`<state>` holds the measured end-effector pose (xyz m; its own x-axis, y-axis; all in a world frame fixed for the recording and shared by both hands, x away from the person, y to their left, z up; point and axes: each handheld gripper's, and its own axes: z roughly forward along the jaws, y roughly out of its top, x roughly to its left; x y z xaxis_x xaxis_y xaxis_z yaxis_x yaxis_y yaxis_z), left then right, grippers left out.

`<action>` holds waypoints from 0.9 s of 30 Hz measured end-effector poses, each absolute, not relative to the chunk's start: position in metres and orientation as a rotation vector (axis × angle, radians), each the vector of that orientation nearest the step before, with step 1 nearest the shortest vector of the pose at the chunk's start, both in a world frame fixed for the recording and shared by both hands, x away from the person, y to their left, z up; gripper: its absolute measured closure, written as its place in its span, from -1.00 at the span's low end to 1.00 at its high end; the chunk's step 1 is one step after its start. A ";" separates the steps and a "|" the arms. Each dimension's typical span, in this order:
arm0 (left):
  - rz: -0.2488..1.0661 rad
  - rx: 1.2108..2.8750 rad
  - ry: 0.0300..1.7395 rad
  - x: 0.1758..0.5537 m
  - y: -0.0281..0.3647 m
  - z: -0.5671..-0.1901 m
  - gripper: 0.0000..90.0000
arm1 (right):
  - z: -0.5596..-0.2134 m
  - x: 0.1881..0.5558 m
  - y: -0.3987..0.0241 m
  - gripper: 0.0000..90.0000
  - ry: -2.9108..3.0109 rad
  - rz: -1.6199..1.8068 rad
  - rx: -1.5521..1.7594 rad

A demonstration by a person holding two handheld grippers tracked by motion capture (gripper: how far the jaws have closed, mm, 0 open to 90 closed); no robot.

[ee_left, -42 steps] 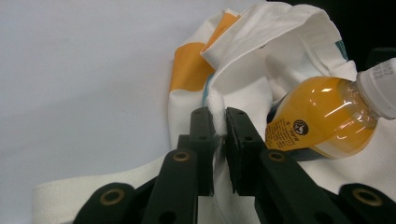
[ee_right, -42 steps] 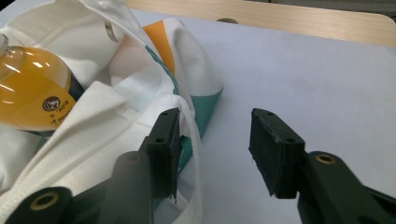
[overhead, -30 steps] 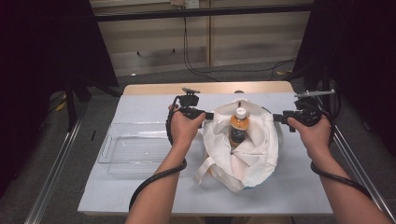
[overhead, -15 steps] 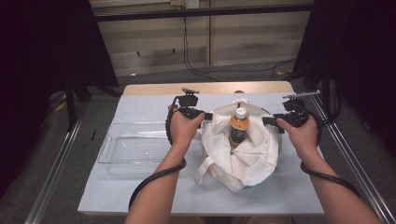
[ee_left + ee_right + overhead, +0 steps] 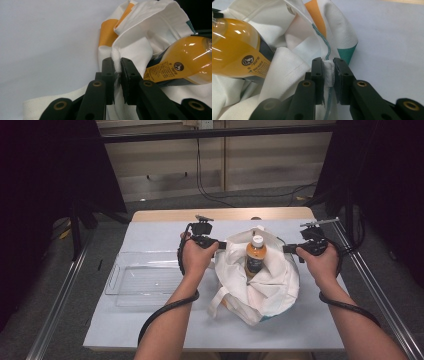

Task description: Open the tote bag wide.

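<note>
— Both tongs are clamped on the rim of the cloth bag [image 5: 260, 285] now: the left tongs [image 5: 117, 68] pinch a fold on one side, and the right tongs [image 5: 329, 71] have just been closing and now squeeze the opposite hem.

— Where's the bag?

— On the table [image 5: 150, 330], right of the clear tray [image 5: 145, 280], with a bottle [image 5: 255, 257] of orange drink standing inside.

— Will it handle easily?

— I'd guess the cloth is soft and floppy and the bottle weighs it down. The rim looks the sensible hold. What else is inside, the folds hide.
</note>
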<state>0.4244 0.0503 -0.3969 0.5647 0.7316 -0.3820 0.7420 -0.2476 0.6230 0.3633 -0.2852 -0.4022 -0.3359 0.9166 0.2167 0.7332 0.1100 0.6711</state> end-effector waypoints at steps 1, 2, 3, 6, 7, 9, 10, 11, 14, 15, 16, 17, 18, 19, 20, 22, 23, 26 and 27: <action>-0.020 2.000 1.183 0.425 0.051 -0.398 0.82 | -0.402 0.364 -0.285 0.79 2.137 1.030 1.628; -0.014 2.001 1.183 0.425 0.051 -0.399 0.82 | -0.404 0.365 -0.285 0.80 2.135 1.016 1.630; -0.014 2.005 1.183 0.425 0.051 -0.400 0.82 | -0.404 0.365 -0.285 0.80 2.135 1.016 1.630; -0.008 2.007 1.191 0.425 0.052 -0.403 0.82 | -0.408 0.366 -0.285 0.80 2.133 0.996 1.648; -0.004 2.011 1.190 0.426 0.052 -0.404 0.82 | -0.411 0.366 -0.286 0.80 2.129 0.998 1.652; 0.008 2.014 1.194 0.426 0.052 -0.405 0.83 | -0.415 0.367 -0.287 0.80 2.124 0.994 1.667; 0.018 2.019 1.200 0.427 0.052 -0.405 0.83 | -0.416 0.367 -0.288 0.80 2.122 0.993 1.676; 0.017 2.024 1.200 0.427 0.052 -0.406 0.83 | -0.418 0.367 -0.288 0.80 2.120 0.989 1.675; 0.021 2.017 1.210 0.429 0.052 -0.407 0.83 | -0.421 0.368 -0.289 0.80 2.114 0.983 1.679; 0.020 2.021 1.212 0.430 0.052 -0.407 0.83 | -0.422 0.369 -0.289 0.80 2.117 0.983 1.680; 0.025 2.020 1.213 0.430 0.052 -0.408 0.83 | -0.422 0.369 -0.289 0.80 2.117 0.979 1.683; 0.029 2.025 1.213 0.431 0.053 -0.409 0.83 | -0.423 0.370 -0.289 0.80 2.113 0.976 1.683; 0.027 2.021 1.216 0.431 0.053 -0.410 0.83 | -0.424 0.370 -0.289 0.80 2.113 0.978 1.686; 0.031 2.029 1.212 0.431 0.053 -0.411 0.83 | -0.424 0.371 -0.289 0.80 2.110 0.977 1.687; 0.038 2.033 1.208 0.431 0.053 -0.411 0.83 | -0.425 0.371 -0.289 0.80 2.112 0.972 1.688; 0.040 2.031 1.202 0.431 0.053 -0.412 0.83 | -0.426 0.371 -0.289 0.80 2.108 0.971 1.686; 0.038 2.034 1.201 0.432 0.053 -0.413 0.83 | -0.427 0.372 -0.289 0.80 2.109 0.972 1.686; 0.044 2.035 1.201 0.433 0.053 -0.413 0.83 | -0.428 0.372 -0.289 0.80 2.105 0.968 1.693; 0.047 2.035 1.200 0.433 0.052 -0.413 0.83 | -0.428 0.373 -0.289 0.80 2.104 0.967 1.690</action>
